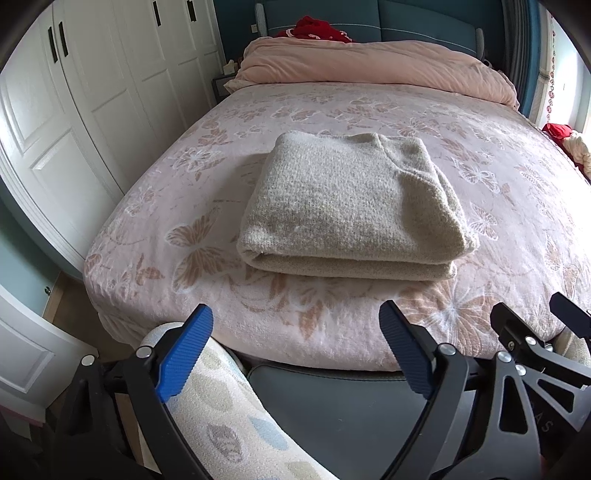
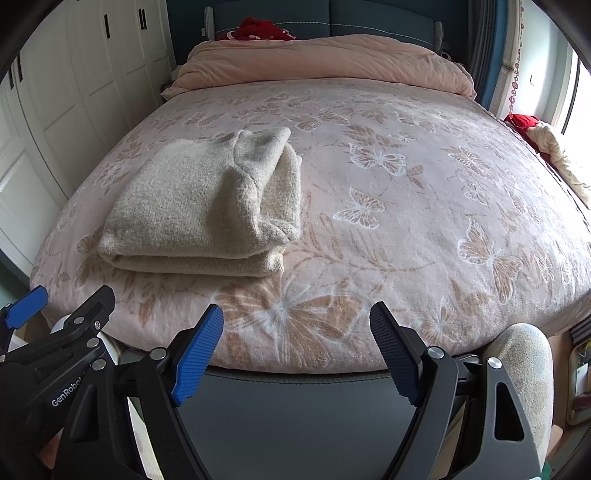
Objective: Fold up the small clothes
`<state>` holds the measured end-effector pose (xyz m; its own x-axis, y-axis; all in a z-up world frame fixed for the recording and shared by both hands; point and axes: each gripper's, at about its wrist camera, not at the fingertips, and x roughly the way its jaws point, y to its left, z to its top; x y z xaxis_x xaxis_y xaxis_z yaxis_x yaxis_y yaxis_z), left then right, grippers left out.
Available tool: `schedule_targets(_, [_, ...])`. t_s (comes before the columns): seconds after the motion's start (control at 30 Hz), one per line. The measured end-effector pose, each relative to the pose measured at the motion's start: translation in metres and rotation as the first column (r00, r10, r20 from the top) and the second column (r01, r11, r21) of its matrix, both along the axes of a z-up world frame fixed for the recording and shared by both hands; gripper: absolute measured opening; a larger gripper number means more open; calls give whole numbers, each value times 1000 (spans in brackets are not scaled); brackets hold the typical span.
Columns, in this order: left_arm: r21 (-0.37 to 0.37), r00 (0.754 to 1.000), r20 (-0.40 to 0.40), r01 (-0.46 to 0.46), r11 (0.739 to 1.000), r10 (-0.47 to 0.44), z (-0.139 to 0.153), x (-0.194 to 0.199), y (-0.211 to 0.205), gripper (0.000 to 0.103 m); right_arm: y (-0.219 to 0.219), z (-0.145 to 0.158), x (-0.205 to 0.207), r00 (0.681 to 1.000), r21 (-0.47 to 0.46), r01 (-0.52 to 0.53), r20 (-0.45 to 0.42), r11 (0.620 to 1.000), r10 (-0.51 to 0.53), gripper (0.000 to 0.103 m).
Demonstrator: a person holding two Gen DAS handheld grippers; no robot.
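Observation:
A beige knit sweater (image 1: pixel 351 206) lies folded into a thick rectangle on the pink butterfly bedspread (image 1: pixel 184 206), near the foot of the bed. It also shows in the right wrist view (image 2: pixel 199 206), left of centre. My left gripper (image 1: pixel 295 325) is open and empty, held back over the bed's foot edge, short of the sweater. My right gripper (image 2: pixel 295 325) is open and empty too, at the foot edge to the right of the sweater. The right gripper's body shows at the lower right of the left wrist view (image 1: pixel 524 339).
A rolled pink duvet (image 1: pixel 369 62) lies across the head of the bed, with red cloth (image 1: pixel 317 29) behind it. White wardrobe doors (image 1: pixel 92 92) stand along the left. Red and cream clothes (image 2: pixel 546 144) sit at the right edge. The person's patterned trouser legs (image 1: pixel 221 406) are below.

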<state>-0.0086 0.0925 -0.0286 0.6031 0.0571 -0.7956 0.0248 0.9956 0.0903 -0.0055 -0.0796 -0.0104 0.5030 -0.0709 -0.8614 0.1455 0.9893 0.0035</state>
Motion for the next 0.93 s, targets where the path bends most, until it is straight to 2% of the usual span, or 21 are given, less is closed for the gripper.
schedule_targets(0.7, [21, 1000, 18, 1, 1000, -1, 3, -1, -3, 86, 2, 0, 1, 1000, -7, 1, 5, 1000, -1, 80])
schedule_targets(0.77, [19, 1000, 19, 14, 1000, -15, 4, -1, -5, 79, 3, 0, 1, 1000, -9, 1, 4, 1000, -1, 80])
schedule_targets(0.93, [14, 1000, 17, 15, 1000, -15, 4, -2, -7, 78, 1, 0, 1, 1000, -7, 3, 3, 1000, -3, 80])
